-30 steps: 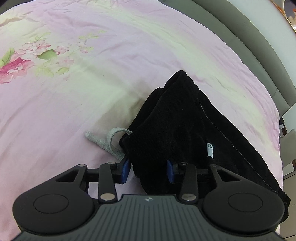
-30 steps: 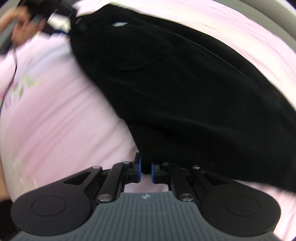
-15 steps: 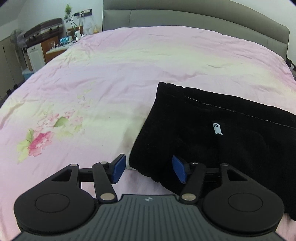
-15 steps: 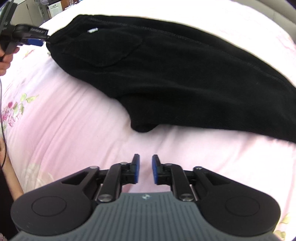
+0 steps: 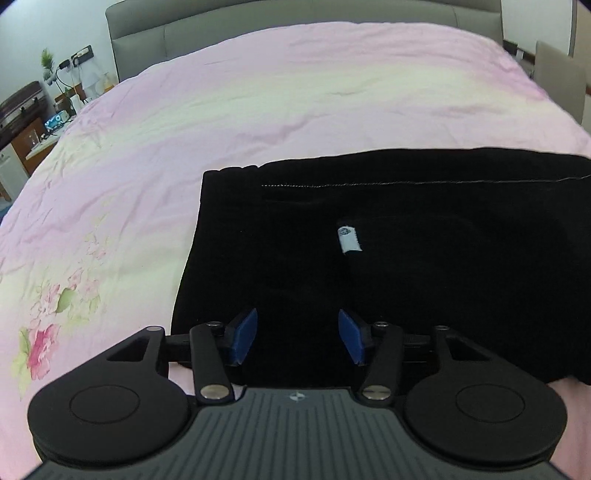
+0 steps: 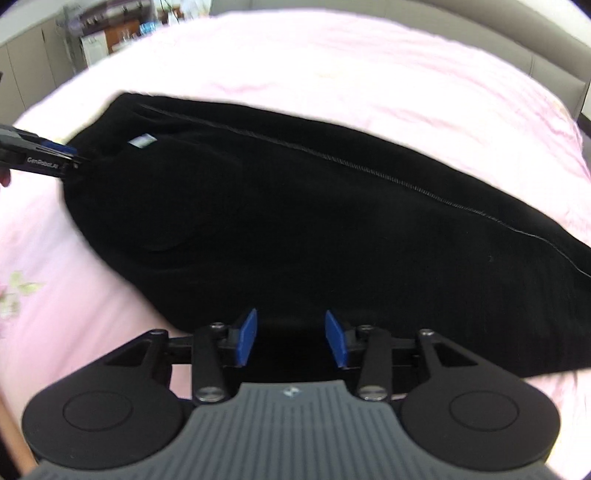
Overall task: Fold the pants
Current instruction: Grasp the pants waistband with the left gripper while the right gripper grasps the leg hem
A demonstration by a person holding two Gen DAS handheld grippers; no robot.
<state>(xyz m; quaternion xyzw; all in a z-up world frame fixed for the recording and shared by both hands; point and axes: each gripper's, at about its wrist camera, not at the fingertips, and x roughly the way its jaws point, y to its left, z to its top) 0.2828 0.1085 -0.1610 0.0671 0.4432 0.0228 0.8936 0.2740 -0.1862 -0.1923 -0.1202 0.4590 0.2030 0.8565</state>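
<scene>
Black pants [image 5: 406, 277] lie flat and folded lengthwise on the pink bedspread [image 5: 258, 110], a white label [image 5: 349, 240] showing near the waist. My left gripper [image 5: 297, 336] hovers over the waist end, its blue pads apart and closing, no cloth pinched between them. In the right wrist view the pants [image 6: 295, 229] stretch from upper left to right, with the label [image 6: 142, 141] and the left gripper [image 6: 72, 158] at the waist end. My right gripper [image 6: 290, 338] hangs over the pants' near edge, jaws opening, pads clear of the cloth.
The bedspread [image 6: 332, 74] has flower prints at the left [image 5: 40, 347]. A grey headboard [image 5: 295, 14] runs along the far side. Cabinets and a cluttered side table [image 5: 26, 122] stand far left. A chair back [image 5: 557, 81] stands far right.
The right gripper has let go of the pants' edge, opened and moved back over the cloth. The left gripper rolled level, widened off the waist cloth, and the pants settled flat.
</scene>
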